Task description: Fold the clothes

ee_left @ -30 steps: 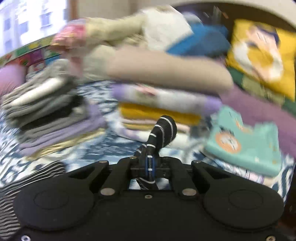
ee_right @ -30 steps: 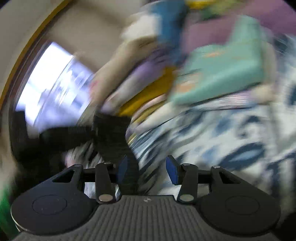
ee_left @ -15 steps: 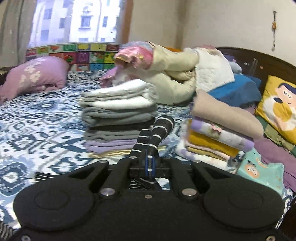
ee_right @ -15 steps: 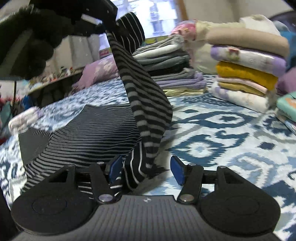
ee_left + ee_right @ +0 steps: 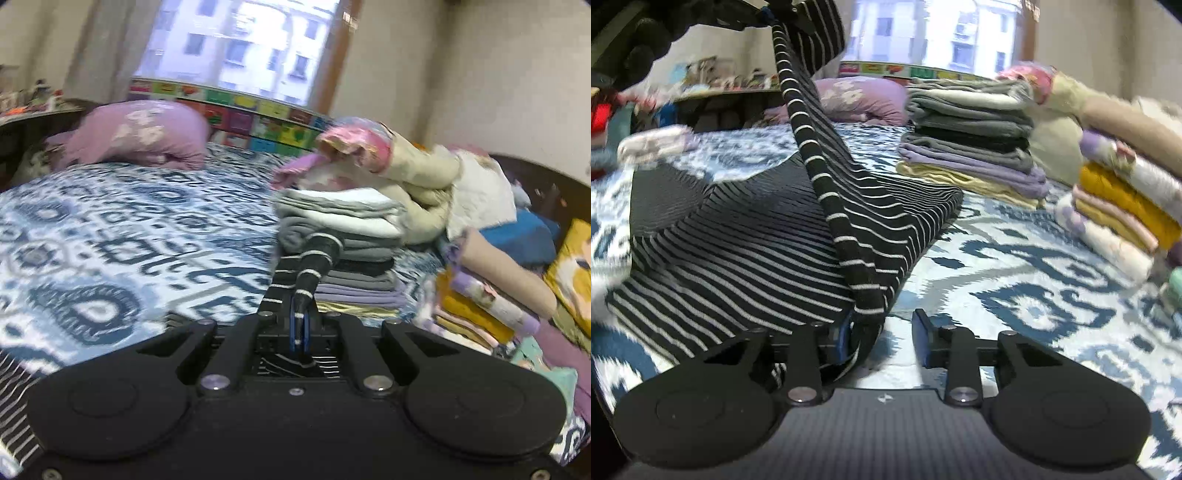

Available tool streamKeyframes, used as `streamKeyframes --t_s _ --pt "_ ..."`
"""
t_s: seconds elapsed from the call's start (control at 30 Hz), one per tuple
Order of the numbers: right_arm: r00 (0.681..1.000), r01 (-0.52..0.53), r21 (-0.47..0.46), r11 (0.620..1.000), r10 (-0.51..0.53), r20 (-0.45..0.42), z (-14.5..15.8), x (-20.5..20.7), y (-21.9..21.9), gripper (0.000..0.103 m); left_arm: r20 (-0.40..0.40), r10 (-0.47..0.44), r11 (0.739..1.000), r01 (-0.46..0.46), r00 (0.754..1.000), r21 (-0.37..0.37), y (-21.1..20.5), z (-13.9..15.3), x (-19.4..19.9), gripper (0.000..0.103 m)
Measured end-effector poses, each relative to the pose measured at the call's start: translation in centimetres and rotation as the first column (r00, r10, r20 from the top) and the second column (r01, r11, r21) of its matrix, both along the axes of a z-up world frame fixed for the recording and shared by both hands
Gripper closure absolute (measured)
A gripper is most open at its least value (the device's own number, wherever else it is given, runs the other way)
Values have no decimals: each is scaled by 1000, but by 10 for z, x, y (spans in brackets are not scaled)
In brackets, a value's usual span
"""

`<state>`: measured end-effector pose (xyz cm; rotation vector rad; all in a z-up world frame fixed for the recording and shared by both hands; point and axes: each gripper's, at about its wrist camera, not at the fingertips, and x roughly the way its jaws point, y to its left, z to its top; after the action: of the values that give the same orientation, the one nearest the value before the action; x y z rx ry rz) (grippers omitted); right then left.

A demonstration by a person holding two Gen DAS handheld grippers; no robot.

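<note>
A: Where is the striped garment [image 5: 746,236]?
B: On the bed [image 5: 1015,280], one edge lifted by the left gripper [image 5: 300,325], pinched tight.
A: The right gripper [image 5: 881,338]?
B: Closing, fabric between (pads not pressing)

The shelf clutter [image 5: 713,79] is too blurred to identify, and the yellow pillow [image 5: 574,273] is cut off by the frame's edge.

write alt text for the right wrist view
A black striped garment lies on a blue patterned bedspread, one edge lifted by the left gripper at top left. The right gripper is closing, the hem beside its left finger. Two stacks of folded clothes sit behind.
</note>
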<state>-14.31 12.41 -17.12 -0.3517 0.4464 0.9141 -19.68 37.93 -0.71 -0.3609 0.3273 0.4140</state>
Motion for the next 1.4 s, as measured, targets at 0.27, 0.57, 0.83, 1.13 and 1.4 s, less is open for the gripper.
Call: streamKeyframes --t_s 0.27,0.57,0.83,1.13,1.4 --pt "996 -18 -60 998 22 81 -1 -16 -1 76 76 105 992 -99 992 -81 20 -36 -59 100" --pt "979 -59 -115 992 80 187 0 -38 0 76 63 149 982 -140 987 -124 40 -73 -87 100" --pt "959 -86 -190 978 133 249 -9 -51 8 78 39 176 972 -167 984 -164 61 -94 -95 100" --pt "963 -75 -206 976 125 238 -10 -52 5 78 -160 198 976 -209 967 -55 60 -112 -92 100" --pt "963 -130 -175 976 166 212 0 -56 -7 74 -279 194 976 -215 940 -47 62 -130 -85 100"
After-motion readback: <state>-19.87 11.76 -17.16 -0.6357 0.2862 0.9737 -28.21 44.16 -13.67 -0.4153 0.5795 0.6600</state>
